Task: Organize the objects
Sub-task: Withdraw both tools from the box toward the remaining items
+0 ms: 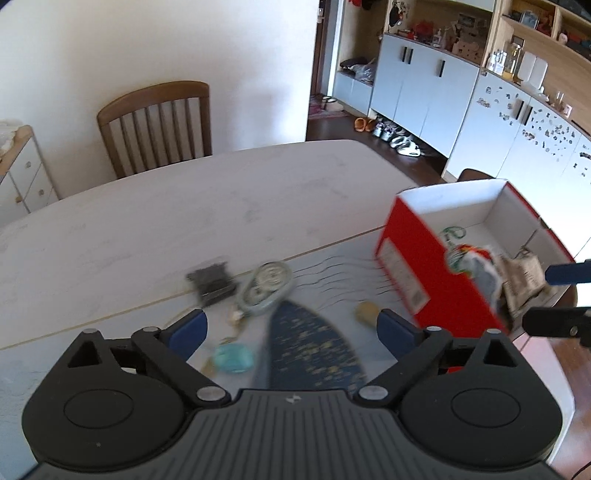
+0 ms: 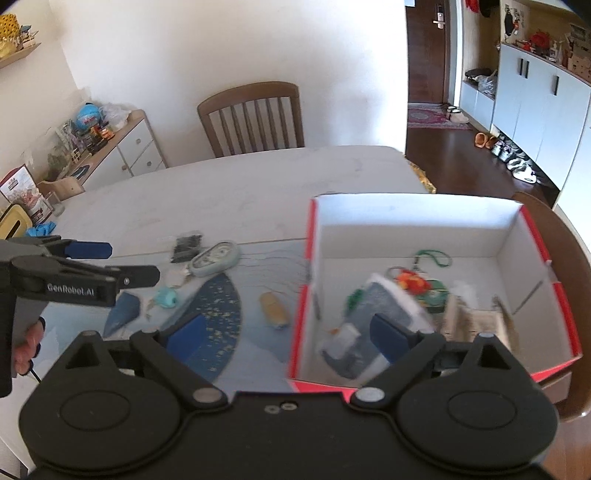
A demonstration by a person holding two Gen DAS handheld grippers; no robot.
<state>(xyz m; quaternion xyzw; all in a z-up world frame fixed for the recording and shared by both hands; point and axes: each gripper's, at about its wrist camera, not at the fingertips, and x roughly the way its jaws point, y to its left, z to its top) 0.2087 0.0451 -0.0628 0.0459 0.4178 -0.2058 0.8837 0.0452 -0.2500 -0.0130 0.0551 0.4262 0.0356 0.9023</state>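
The left gripper hangs level with its 2 blue-padded fingers spread wide, nothing between them. The right gripper is likewise spread wide and empty. A bare hand grips the left gripper's handle.

A lived-in home, seen from a dining area. A pale oval dining table fills the middle of the frame, with a slatted wooden chair behind it against a plain white wall. At the upper right, tall pale-blue cabinets stand under open wooden shelves crowded with jars and trinkets, and pairs of shoes line the dark wood floor below. Further back at the upper right are a front door and a patterned rug. At the left edge, a low sideboard holds toys and a globe
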